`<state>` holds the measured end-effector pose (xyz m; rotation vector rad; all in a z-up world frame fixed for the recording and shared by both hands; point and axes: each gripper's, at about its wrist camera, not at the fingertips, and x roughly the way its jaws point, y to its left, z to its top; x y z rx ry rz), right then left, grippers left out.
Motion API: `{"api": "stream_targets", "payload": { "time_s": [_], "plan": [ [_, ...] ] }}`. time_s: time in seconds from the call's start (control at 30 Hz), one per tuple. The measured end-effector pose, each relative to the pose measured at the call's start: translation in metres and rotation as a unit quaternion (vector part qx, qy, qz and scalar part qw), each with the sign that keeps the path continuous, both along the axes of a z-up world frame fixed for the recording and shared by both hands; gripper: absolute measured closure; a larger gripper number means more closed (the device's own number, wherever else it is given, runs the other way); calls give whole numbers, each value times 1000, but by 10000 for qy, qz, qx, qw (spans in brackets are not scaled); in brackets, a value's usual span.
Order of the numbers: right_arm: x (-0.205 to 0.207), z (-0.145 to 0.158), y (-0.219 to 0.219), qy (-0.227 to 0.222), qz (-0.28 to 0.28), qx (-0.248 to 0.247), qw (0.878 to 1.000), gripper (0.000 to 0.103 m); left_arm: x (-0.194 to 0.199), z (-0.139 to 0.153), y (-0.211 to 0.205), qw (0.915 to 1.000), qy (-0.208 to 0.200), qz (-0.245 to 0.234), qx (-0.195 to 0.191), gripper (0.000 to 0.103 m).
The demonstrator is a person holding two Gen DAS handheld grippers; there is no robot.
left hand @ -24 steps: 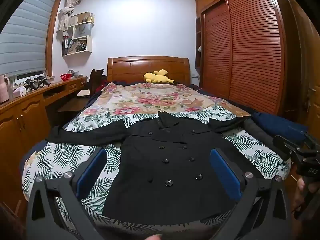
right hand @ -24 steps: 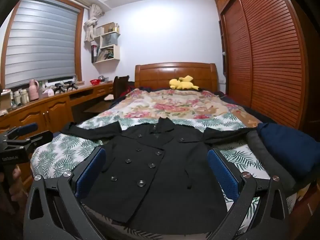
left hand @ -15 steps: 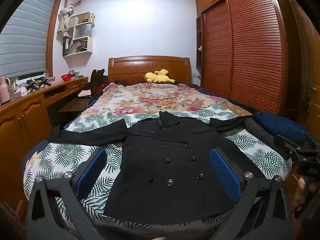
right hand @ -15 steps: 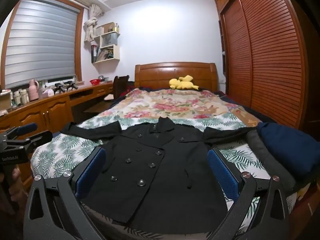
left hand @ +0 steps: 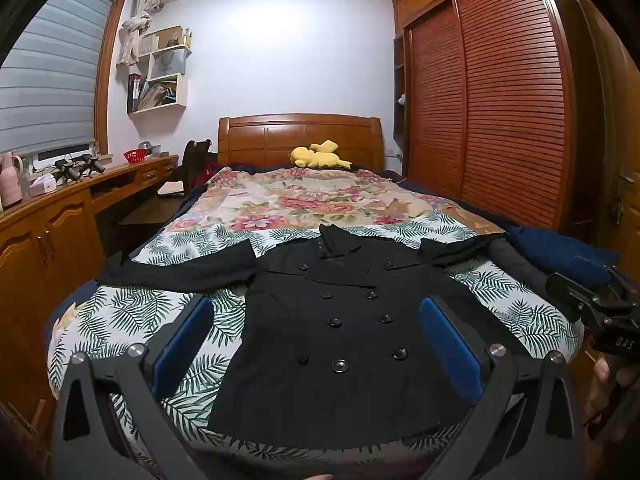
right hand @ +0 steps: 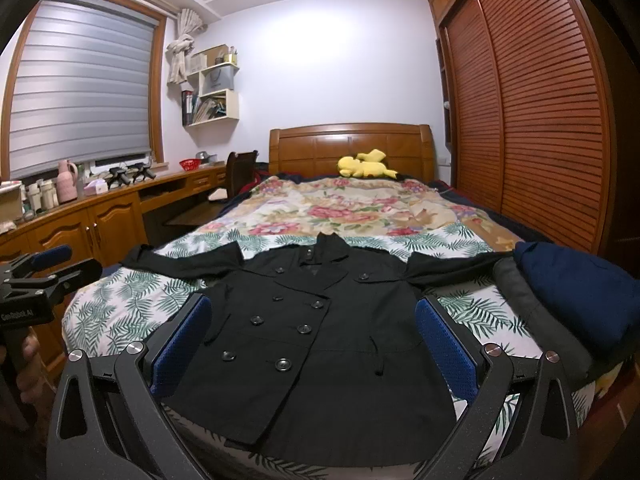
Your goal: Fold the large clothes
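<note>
A black double-breasted coat (left hand: 340, 332) lies flat and face up on the bed (left hand: 132, 312), sleeves spread to both sides, hem toward me. It also shows in the right wrist view (right hand: 320, 340). My left gripper (left hand: 316, 340) is open and empty, held above the hem end of the coat. My right gripper (right hand: 312, 344) is open and empty too, likewise above the coat's lower half. The right gripper also shows at the right edge of the left wrist view (left hand: 600, 312), and the left gripper at the left edge of the right wrist view (right hand: 36, 280).
Folded navy (right hand: 580, 292) and grey (right hand: 536, 320) clothes lie at the bed's right edge. A yellow plush toy (left hand: 316, 156) lies by the headboard. A wooden desk and cabinets (right hand: 80, 224) run along the left, and a slatted wardrobe (left hand: 500, 100) along the right.
The left wrist view has shifted slightly leftward. The coat has not moved and both grippers stay open.
</note>
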<state>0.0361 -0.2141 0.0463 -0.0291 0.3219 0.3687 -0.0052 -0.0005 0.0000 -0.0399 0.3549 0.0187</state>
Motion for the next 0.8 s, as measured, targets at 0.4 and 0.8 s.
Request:
{"api": "stream_targets", "payload": {
  "time_s": [0.4, 0.8],
  "plan": [
    [-1, -1, 0, 20, 14, 8, 10000, 0, -1, 0, -1, 10000, 12, 13, 16, 0],
    [-1, -1, 1, 26, 20, 12, 10000, 0, -1, 2, -2, 10000, -1, 13, 33, 0]
  ]
}}
